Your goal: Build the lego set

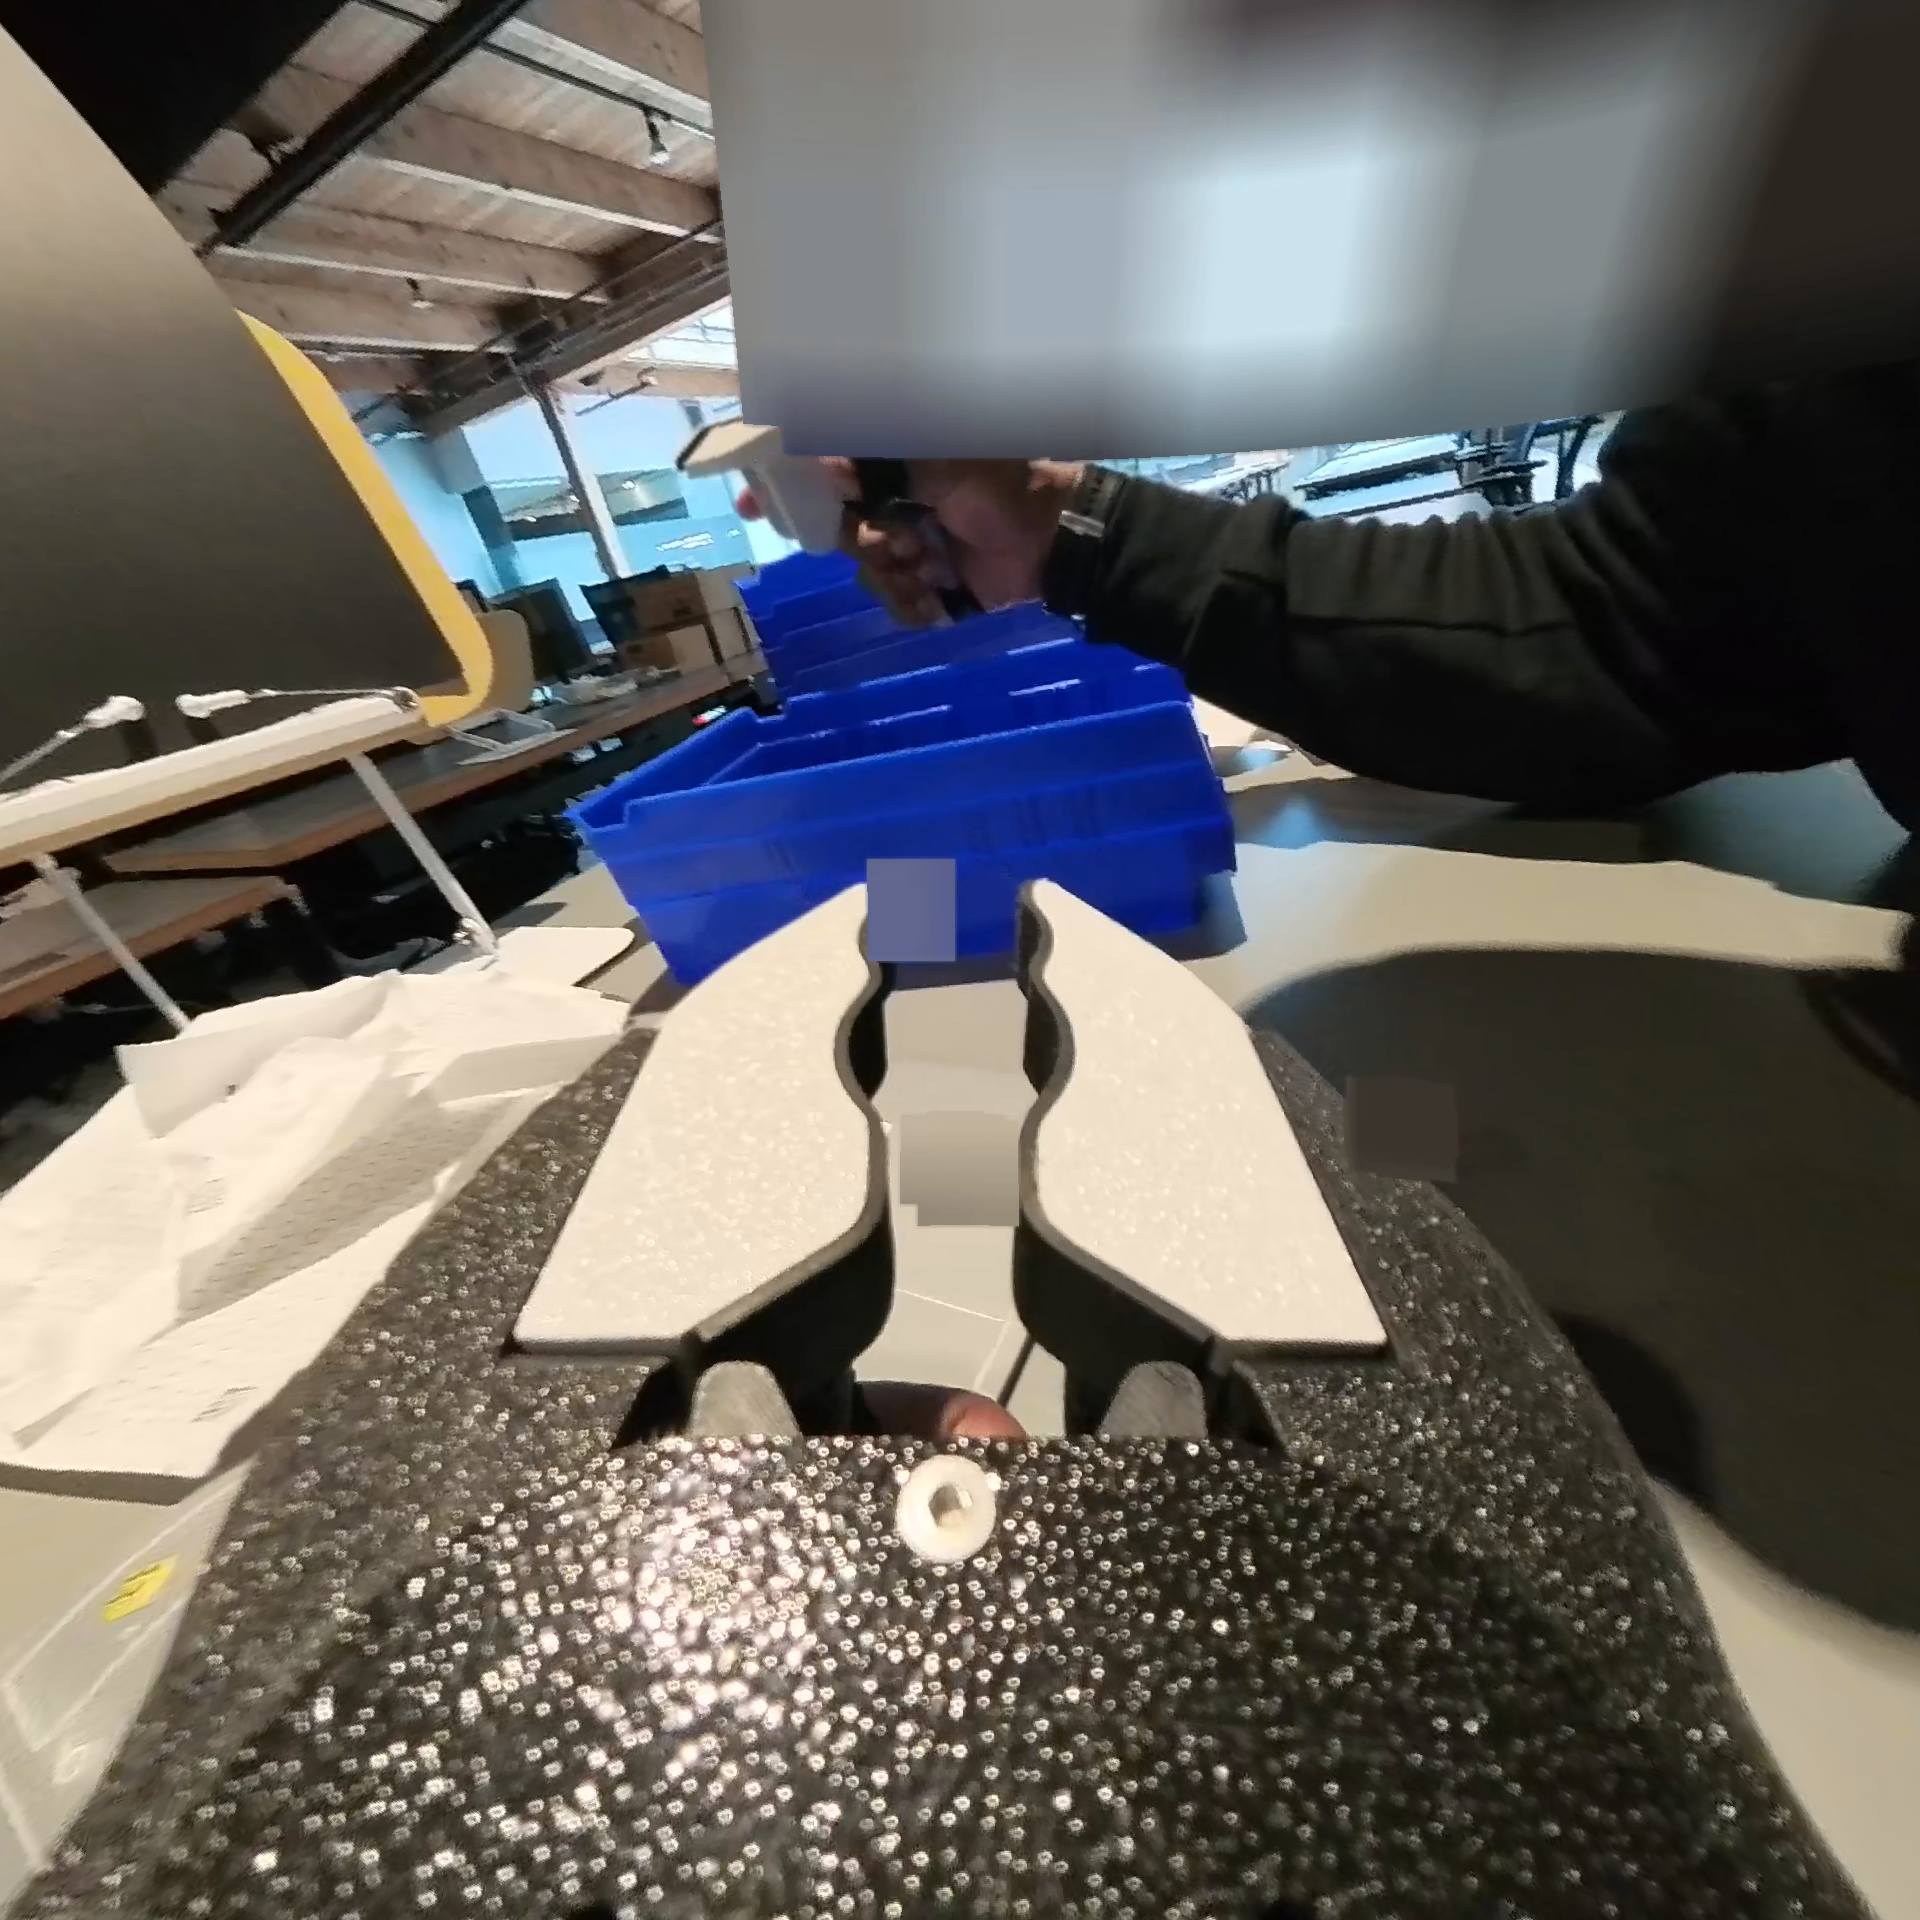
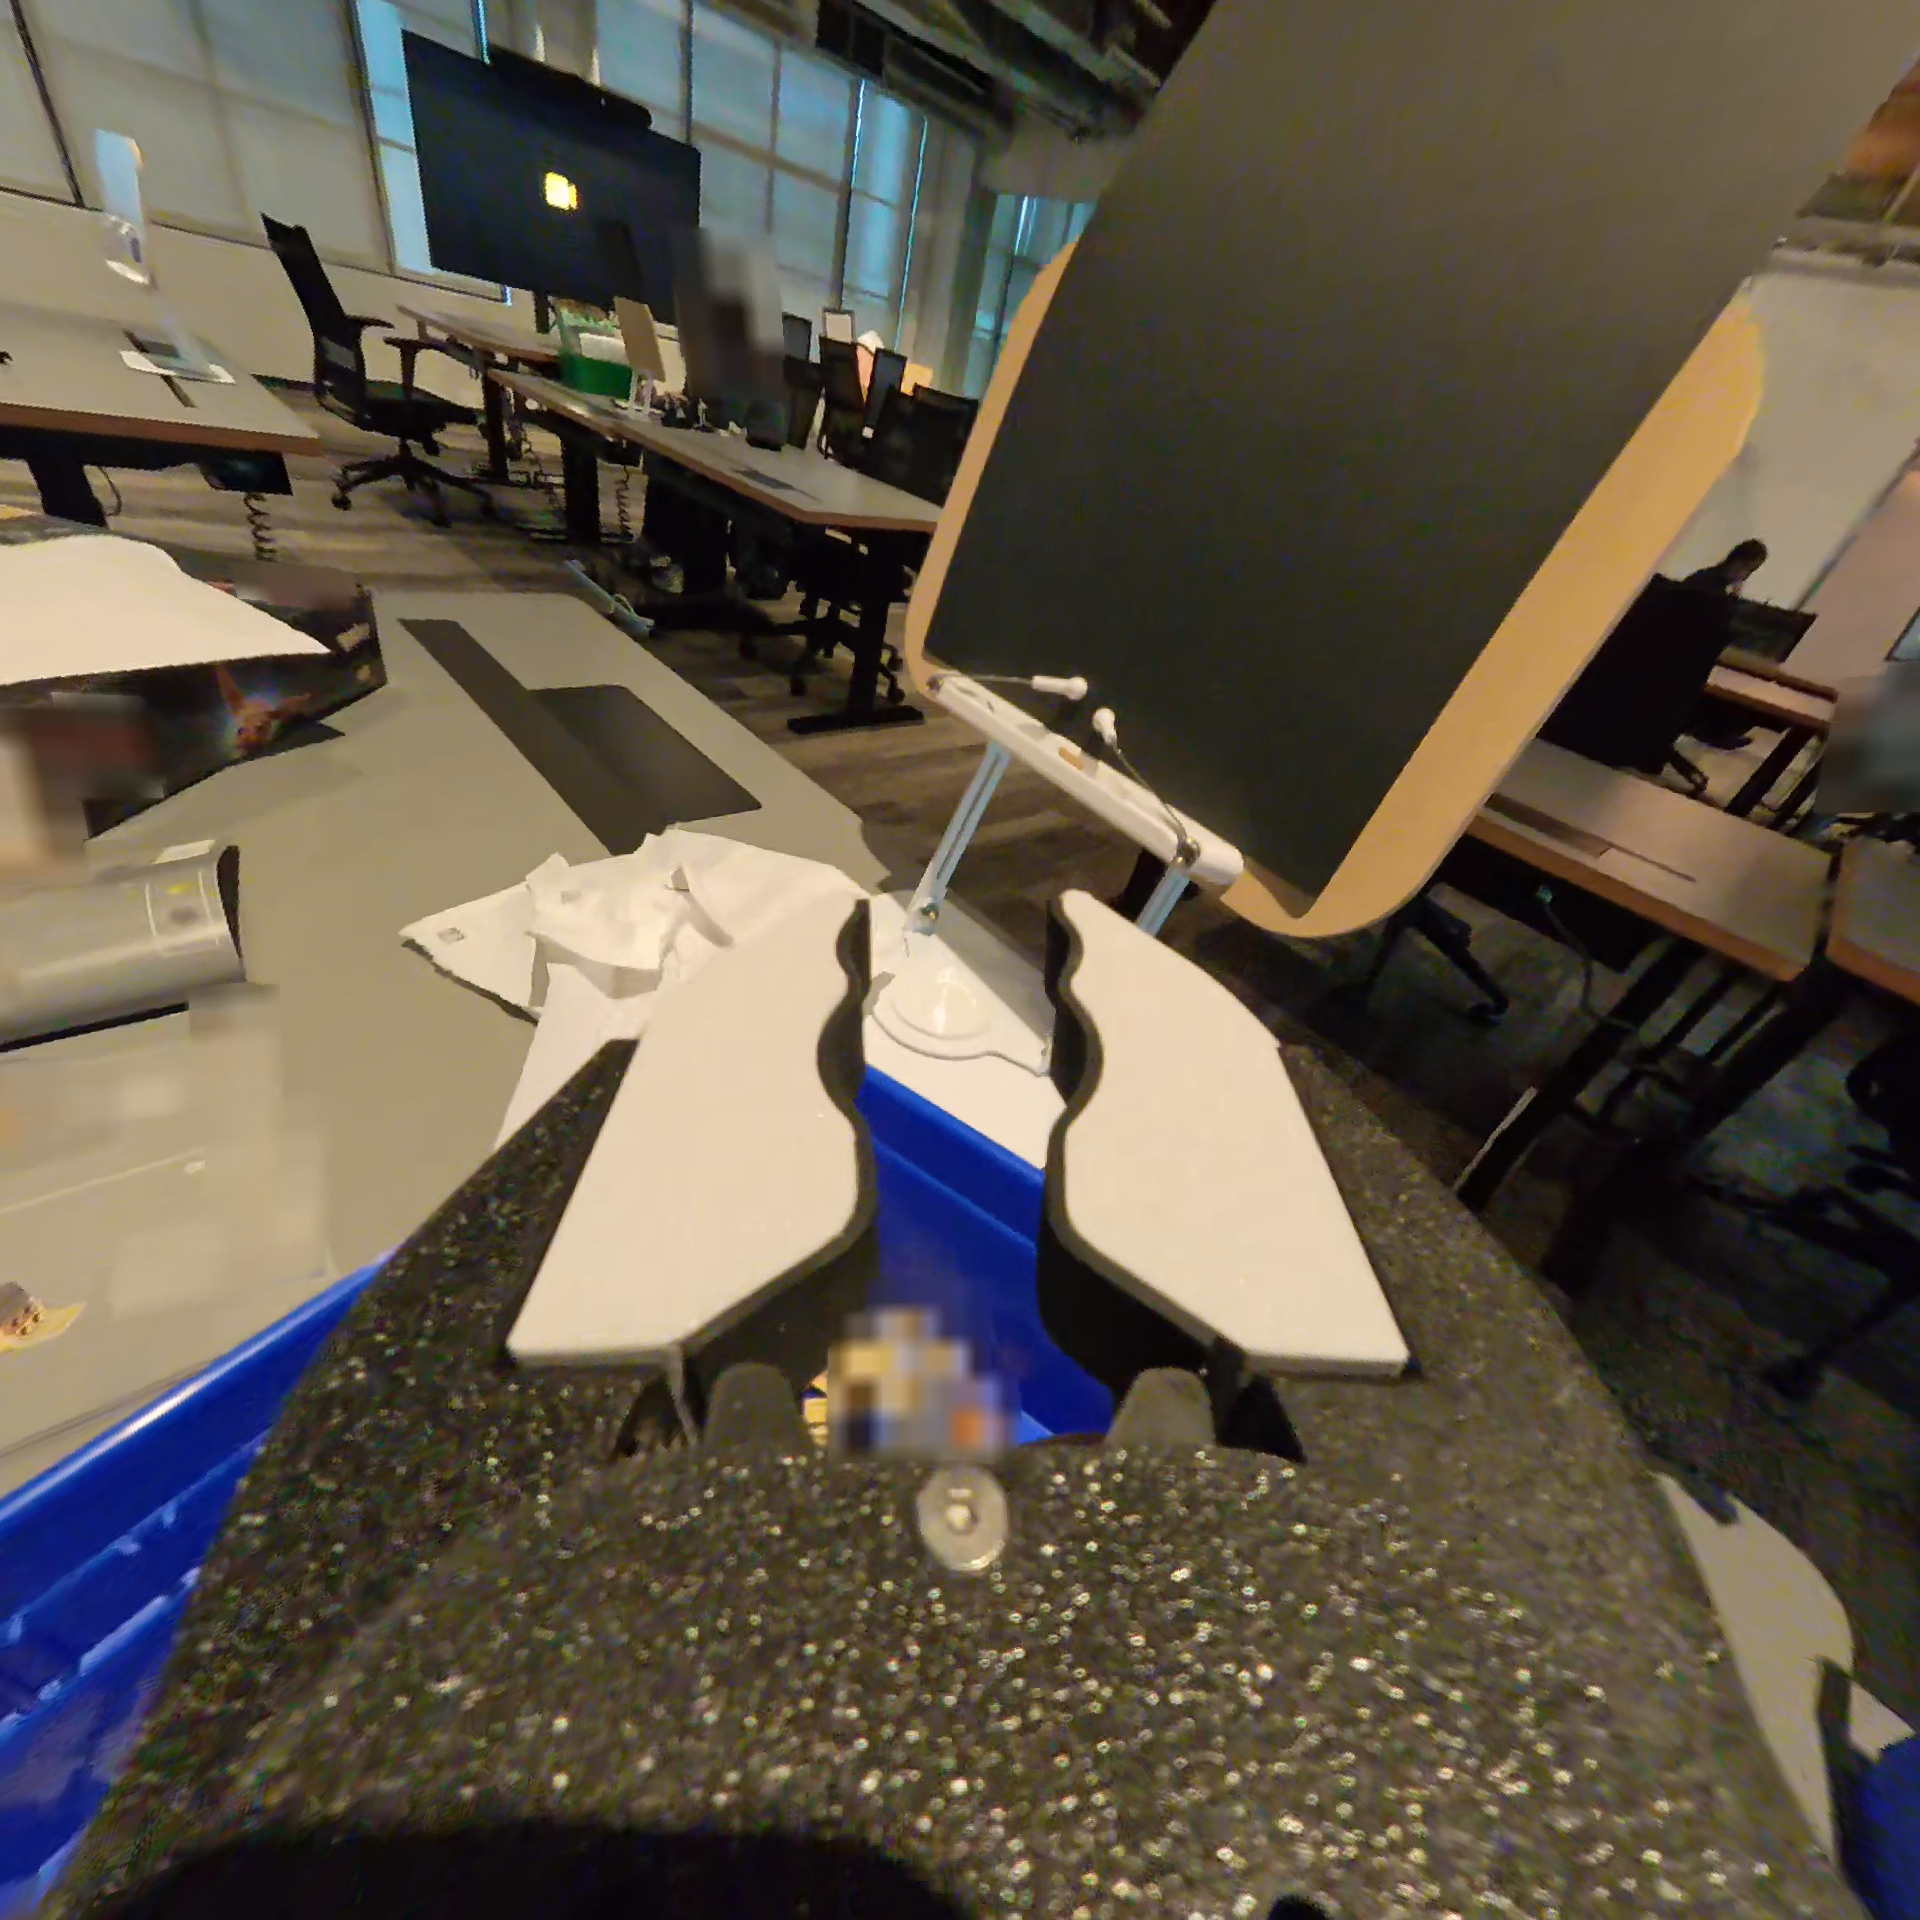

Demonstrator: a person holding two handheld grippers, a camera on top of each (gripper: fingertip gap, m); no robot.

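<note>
My left gripper [image 1: 948, 920] is open and empty, low over the grey table [image 1: 1558, 1091], and points at a row of blue bins [image 1: 914, 800] just ahead. My right gripper [image 2: 963, 920] is open and empty, and hovers over the near end of a blue bin [image 2: 935, 1174]. In the left wrist view a hand [image 1: 966, 540] holds that right gripper above the far bins. Only one white finger [image 1: 727, 449] of it shows there. No loose bricks show clearly in either view.
Crumpled white bags lie on the table [image 1: 270, 1122] [image 2: 644, 925]. A black board on a white stand [image 2: 1299, 468] [image 1: 156, 416] rises at the table's edge. A printed box [image 2: 208, 675] and a silver bag [image 2: 114, 935] lie to the left. A dark sleeve [image 1: 1455, 644] crosses the right. There is about 35 cm between the tips of the two grippers.
</note>
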